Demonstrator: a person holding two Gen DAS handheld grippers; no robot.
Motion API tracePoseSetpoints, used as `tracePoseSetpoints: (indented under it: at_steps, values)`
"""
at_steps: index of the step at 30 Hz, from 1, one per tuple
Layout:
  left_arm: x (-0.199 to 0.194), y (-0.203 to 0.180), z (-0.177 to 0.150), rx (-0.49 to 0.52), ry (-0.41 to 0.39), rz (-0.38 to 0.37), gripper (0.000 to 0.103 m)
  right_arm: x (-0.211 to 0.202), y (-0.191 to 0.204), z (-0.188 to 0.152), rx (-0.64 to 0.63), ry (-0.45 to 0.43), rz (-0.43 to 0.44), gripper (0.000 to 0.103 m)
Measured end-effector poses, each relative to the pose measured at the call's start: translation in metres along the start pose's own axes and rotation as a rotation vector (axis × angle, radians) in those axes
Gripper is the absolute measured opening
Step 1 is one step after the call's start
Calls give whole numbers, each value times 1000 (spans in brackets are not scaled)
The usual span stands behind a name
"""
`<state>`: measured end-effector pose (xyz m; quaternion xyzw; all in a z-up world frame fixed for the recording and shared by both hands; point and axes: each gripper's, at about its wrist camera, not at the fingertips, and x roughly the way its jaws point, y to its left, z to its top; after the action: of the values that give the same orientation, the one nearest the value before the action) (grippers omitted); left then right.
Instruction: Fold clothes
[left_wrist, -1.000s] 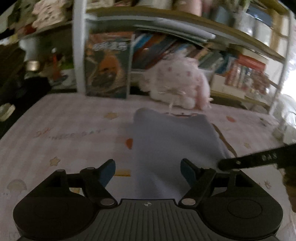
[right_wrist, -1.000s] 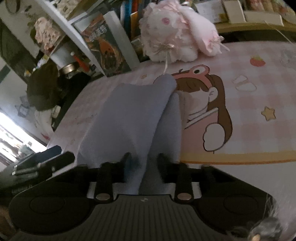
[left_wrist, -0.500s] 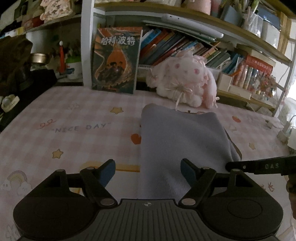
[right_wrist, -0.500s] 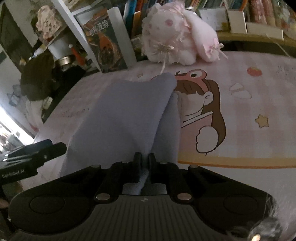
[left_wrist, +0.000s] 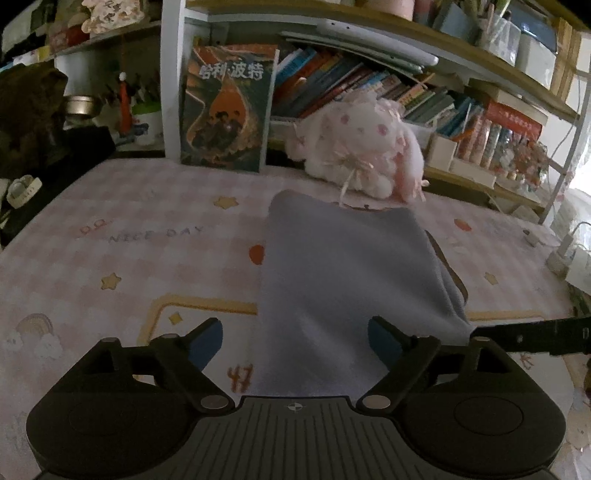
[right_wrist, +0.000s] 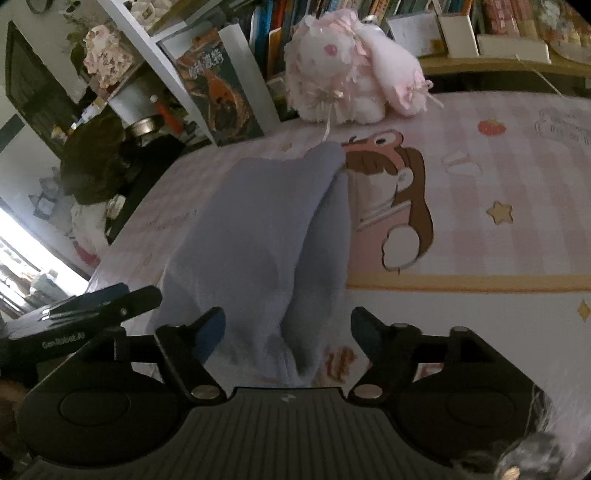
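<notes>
A pale blue-grey garment (left_wrist: 340, 273) lies folded lengthwise on the pink checked mat (left_wrist: 110, 236), its near end reaching under both grippers. In the left wrist view my left gripper (left_wrist: 295, 338) has its jaws opening wide over the cloth's near end, and the pads do not press on it. In the right wrist view my right gripper (right_wrist: 288, 326) is opening too; the garment (right_wrist: 258, 229) lies loose between its blue pads (right_wrist: 212, 328) with a raised fold running down the middle. The right gripper's finger shows at the left view's right edge.
A pink and white plush rabbit (left_wrist: 362, 155) sits at the mat's far edge, just beyond the garment. A book (left_wrist: 227, 110) stands upright against a white shelf post, with crowded bookshelves (left_wrist: 461, 107) behind. Dark clutter (right_wrist: 96, 162) lies at the left. Power cables (left_wrist: 565, 254) sit at the right.
My right gripper was shut on the cloth's near edge and has opened, letting the cloth drop between its fingers. My left gripper's jaws have widened a little more.
</notes>
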<state>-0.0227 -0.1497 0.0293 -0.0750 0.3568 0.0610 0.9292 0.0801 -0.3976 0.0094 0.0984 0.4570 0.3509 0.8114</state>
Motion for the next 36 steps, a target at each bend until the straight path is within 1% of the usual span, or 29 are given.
tracePoseSetpoints:
  at_steps: [4,12,18,23,27,29,31,36]
  values:
    - [-1,-13,-8,2,13,4,92,-4,-5,-8,-8,30,3,79]
    - [-4,-36,-22,24,41,14,92,-11,-16,-18,-18,61,6,82]
    - [-6,-40,-27,50,60,12,92,-13,-17,-23,-18,81,-4,83]
    - [0,-28,-23,48,74,-26,92,-13,-14,-23,12,62,-33,84]
    - [1,-6,-10,44,44,-76,92,-8,-11,-19,95,29,-60,85]
    - [2,9,-2,26,29,-99,92,-5,-7,-16,128,18,-75,85]
    - [6,27,5,-9,25,-118,92,-1,-3,-14,163,8,-90,85]
    - [31,66,17,-141,94,-192,91,12,4,-11,241,-11,-117,85]
